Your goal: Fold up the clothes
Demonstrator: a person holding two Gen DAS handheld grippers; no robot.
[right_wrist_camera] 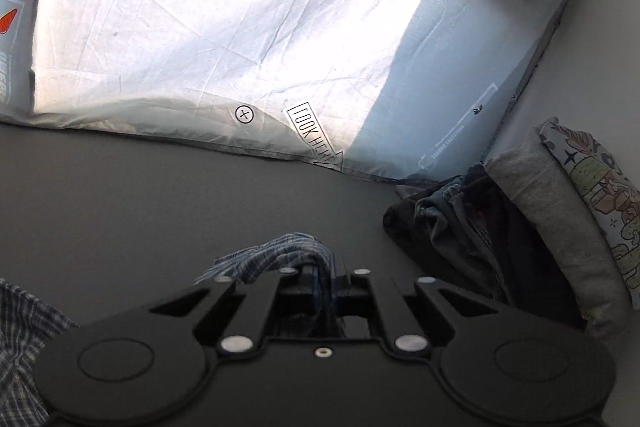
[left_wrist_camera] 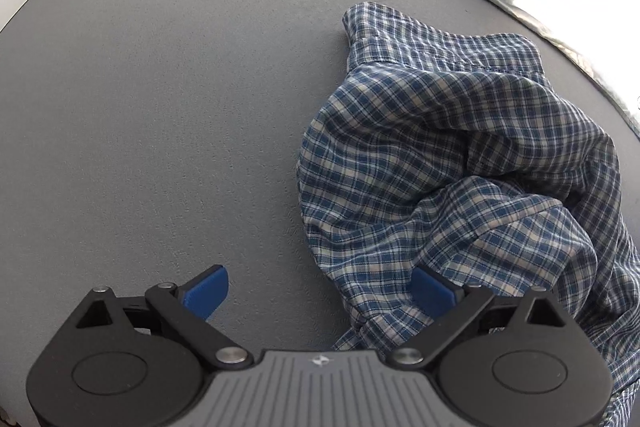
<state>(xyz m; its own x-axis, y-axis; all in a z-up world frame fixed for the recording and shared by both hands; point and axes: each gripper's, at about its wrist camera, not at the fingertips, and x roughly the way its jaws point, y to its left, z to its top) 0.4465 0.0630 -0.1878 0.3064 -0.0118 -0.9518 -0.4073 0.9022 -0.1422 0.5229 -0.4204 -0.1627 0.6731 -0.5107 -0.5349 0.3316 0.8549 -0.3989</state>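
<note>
Clamped tight in the right gripper [right_wrist_camera: 324, 279]: a bunched edge of the plaid shirt [left_wrist_camera: 460, 163], jaws pinched on the cloth just ahead of the lens. Over on the other side, left gripper [left_wrist_camera: 320, 291] spread wide, one blue pad on bare grey mat [left_wrist_camera: 160, 107], the other tucked against the shirt's hem, nothing gripped. Shirt crumpled in a heap toward the mat's far right. No fold made yet; spreading flat and every fold left to do. More clothes [right_wrist_camera: 472, 227] piled beside a cushion [right_wrist_camera: 560, 219], apparently waiting.
</note>
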